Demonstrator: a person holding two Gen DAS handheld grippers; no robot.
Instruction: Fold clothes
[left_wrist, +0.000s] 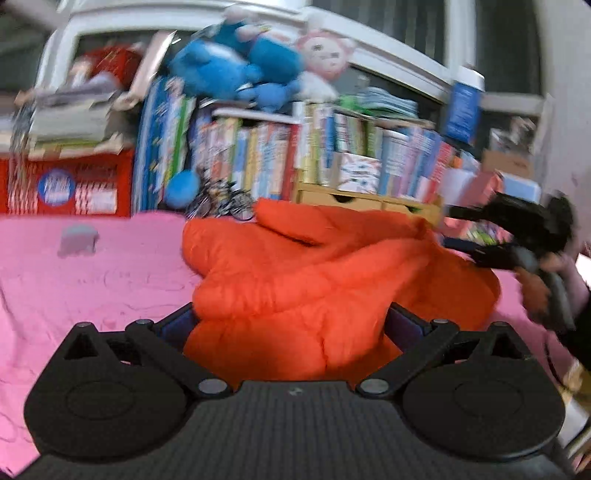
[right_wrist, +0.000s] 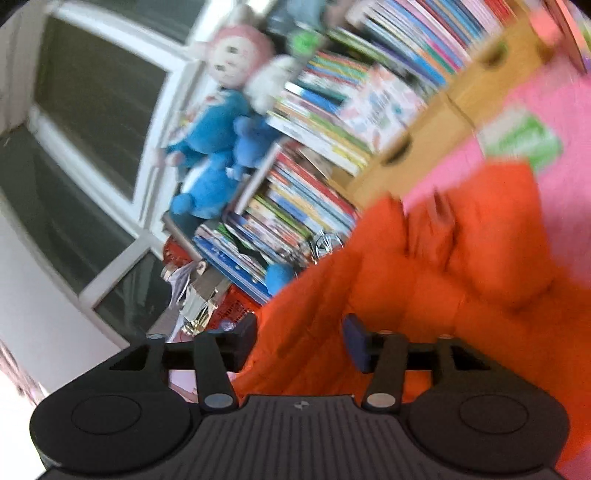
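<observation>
An orange puffer jacket (left_wrist: 314, 280), quilted into soft, swollen panels with a faint sheen, lies crumpled in a thick heap on a smooth pink sheet (left_wrist: 92, 280) that covers the surface in front of a packed bookshelf (left_wrist: 332, 162). In the left wrist view the heap is broader than it is tall, its long axis running from the near left toward the far right, with a loose flap rising at the back like a low ridge. The left hand-held gripper (left_wrist: 290, 325) is spread wide, its matte black ribbed body below and its two dark fingers set on either side of the near bulge of padding, which fills the gap between them. The right hand-held gripper (right_wrist: 301, 341) is tilted steeply; its fingers stand moderately apart with a fold of the same orange cloth between them, though blur hides whether both pads press the fabric. In the left view that tool (left_wrist: 517, 236) appears at the heap's far right edge, held in a person's hand (left_wrist: 543, 288). A blue plush toy (left_wrist: 236, 70) and a pink-hooded doll (left_wrist: 325, 59) sit on top of the glossy, many-coloured book spines.
</observation>
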